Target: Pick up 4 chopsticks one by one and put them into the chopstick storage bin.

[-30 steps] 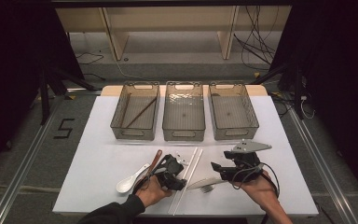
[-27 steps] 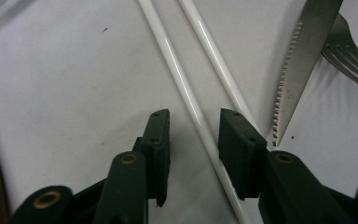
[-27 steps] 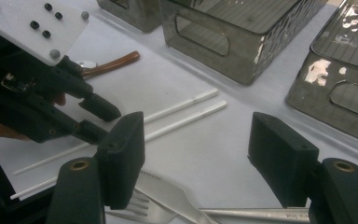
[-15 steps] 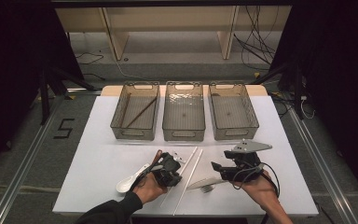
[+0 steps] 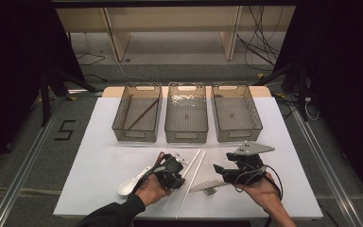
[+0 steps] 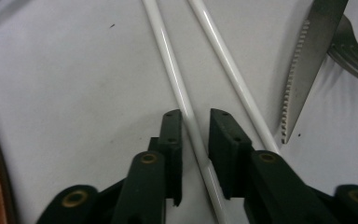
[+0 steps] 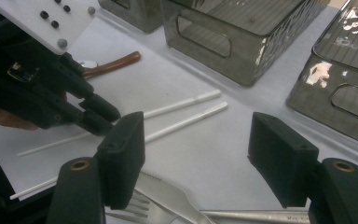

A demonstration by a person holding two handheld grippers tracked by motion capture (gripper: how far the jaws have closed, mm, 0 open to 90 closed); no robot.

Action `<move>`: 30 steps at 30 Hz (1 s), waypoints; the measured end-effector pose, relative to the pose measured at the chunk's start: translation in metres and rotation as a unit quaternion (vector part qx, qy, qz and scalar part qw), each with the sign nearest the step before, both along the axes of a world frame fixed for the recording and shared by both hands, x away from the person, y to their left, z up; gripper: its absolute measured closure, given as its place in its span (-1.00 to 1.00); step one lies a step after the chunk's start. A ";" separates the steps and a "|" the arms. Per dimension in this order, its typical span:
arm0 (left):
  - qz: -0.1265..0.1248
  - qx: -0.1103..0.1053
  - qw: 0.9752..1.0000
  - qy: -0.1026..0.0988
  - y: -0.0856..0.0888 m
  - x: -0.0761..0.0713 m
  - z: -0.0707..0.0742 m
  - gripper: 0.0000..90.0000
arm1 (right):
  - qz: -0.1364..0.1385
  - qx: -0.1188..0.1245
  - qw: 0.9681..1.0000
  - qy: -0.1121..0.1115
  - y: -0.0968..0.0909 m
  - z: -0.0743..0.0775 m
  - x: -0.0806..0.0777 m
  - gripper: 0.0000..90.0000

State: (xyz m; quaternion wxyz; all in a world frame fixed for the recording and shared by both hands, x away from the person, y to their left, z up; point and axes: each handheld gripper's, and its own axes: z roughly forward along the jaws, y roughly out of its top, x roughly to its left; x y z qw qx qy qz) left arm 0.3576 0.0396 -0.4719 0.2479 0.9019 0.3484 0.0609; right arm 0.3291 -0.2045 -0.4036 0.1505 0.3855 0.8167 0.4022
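Two white chopsticks (image 5: 192,165) lie side by side on the white table (image 5: 99,165). My left gripper (image 6: 196,119) is low over them. Its jaws straddle the left chopstick (image 6: 168,60) with a narrow gap on each side, and the other chopstick (image 6: 228,60) lies just to the right. In the high view the left gripper (image 5: 178,181) sits at the front centre. My right gripper (image 7: 198,135) stands wide open, holding nothing, above a serrated knife (image 7: 168,191) and a fork (image 7: 135,205). From above, the right gripper (image 5: 218,170) points left.
Three clear bins stand in a row at the back: left (image 5: 123,130), which holds a brown chopstick (image 5: 142,115), middle (image 5: 186,136), right (image 5: 238,135). A white spoon (image 5: 132,182) and a brown-handled utensil (image 5: 159,158) lie left of my left hand.
My left gripper has shifted slightly left and settled over the chopsticks. The right gripper has stayed where it was.
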 end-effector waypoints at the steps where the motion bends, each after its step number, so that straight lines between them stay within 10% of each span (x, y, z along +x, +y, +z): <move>1: -0.001 0.001 1.000 -0.003 -0.002 0.000 0.000 0.58 | 0.000 0.000 1.000 0.000 0.000 0.000 0.000 -0.18; 26: 0.005 -0.015 1.000 0.027 -0.001 0.012 0.001 0.80 | 0.000 -0.001 1.000 0.001 0.000 0.000 0.001 -0.17; 30: -0.008 0.008 1.000 0.023 -0.005 0.012 0.003 0.78 | 0.000 0.001 1.000 0.001 0.000 0.000 0.001 -0.17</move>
